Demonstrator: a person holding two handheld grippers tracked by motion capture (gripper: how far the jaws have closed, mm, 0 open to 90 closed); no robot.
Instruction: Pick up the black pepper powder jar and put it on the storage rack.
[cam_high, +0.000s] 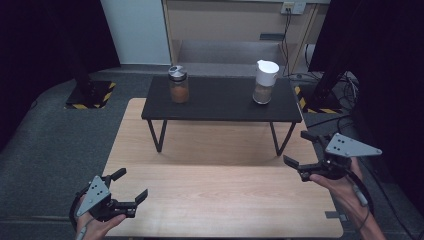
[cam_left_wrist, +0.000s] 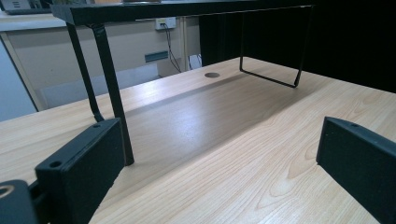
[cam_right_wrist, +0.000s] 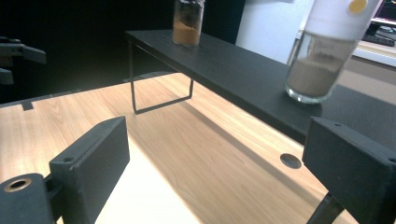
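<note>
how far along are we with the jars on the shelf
Nothing looks done yet: the orange jar and the white-capped jar both stand untouched on the black shelf. The right hand-held gripper hangs open near the shelf's right end; the left hand-held gripper waits open and empty. Any grasp is left.

Light wood tabletop (cam_high: 225, 195), matt black shelf (cam_high: 220, 105) and two clear glass jars.

The tabletop showed pale, smooth wood grain with a soft sheen. The shelf looked matt black on thin metal legs. One glass jar (cam_high: 178, 85) had a shiny metal lid; the other jar (cam_high: 264, 82) wore a white plastic cap. Both grippers' pads (cam_right_wrist: 88, 163) looked matt black plastic.
</note>
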